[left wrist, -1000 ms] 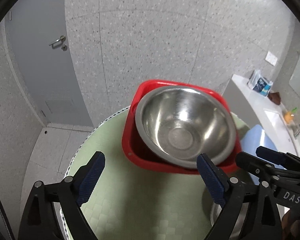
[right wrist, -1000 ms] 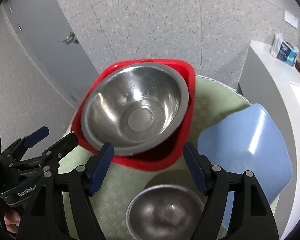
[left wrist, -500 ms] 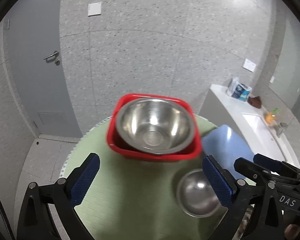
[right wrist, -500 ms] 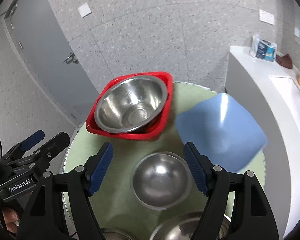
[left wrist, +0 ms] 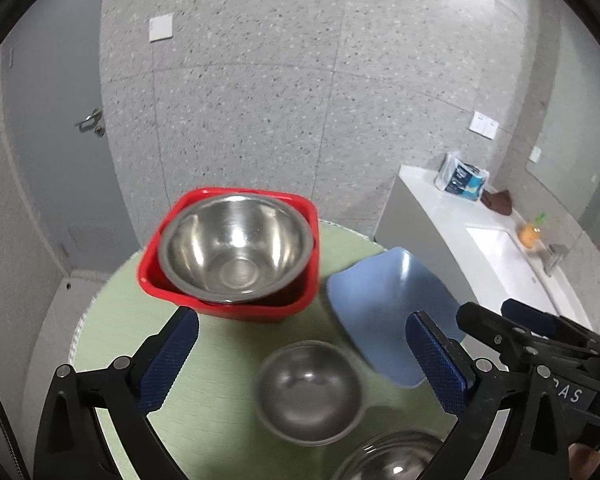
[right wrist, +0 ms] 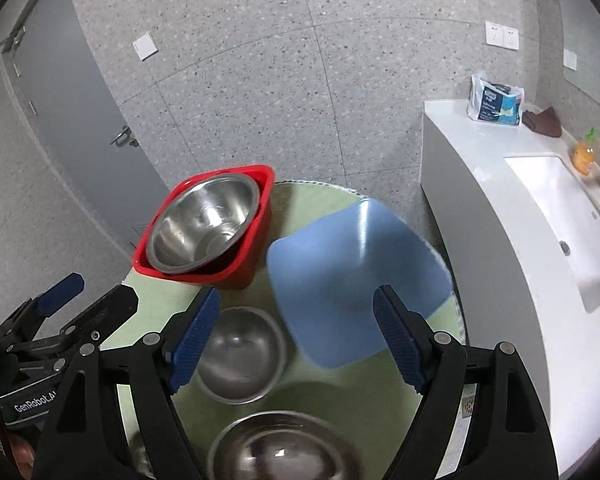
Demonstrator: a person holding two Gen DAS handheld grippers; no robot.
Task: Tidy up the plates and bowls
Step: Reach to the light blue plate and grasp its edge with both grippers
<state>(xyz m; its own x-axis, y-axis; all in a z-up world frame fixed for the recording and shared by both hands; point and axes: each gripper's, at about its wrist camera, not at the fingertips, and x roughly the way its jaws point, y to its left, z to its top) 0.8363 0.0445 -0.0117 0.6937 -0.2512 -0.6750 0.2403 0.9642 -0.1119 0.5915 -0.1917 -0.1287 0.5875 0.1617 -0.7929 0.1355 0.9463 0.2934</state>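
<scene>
A large steel bowl [left wrist: 236,248] [right wrist: 204,224] sits inside a red square bowl [left wrist: 228,304] [right wrist: 244,264] at the far side of a round green table [left wrist: 120,340] [right wrist: 312,208]. A blue square plate [left wrist: 384,308] [right wrist: 352,272] lies to its right. A small steel bowl [left wrist: 310,390] [right wrist: 238,354] sits nearer, and another steel bowl [left wrist: 388,458] [right wrist: 280,446] is at the near edge. My left gripper [left wrist: 300,360] and right gripper [right wrist: 296,336] are both open and empty, held above the near bowls.
A grey door [left wrist: 60,140] is at the left and a speckled wall behind the table. A white counter [right wrist: 512,216] with a sink [right wrist: 568,224], a tissue pack [right wrist: 494,100] and an orange bottle [right wrist: 584,152] runs along the right.
Both grippers have pulled back and up from the red bowl. More of the table shows now: the blue plate and the two nearer steel bowls have come into view.
</scene>
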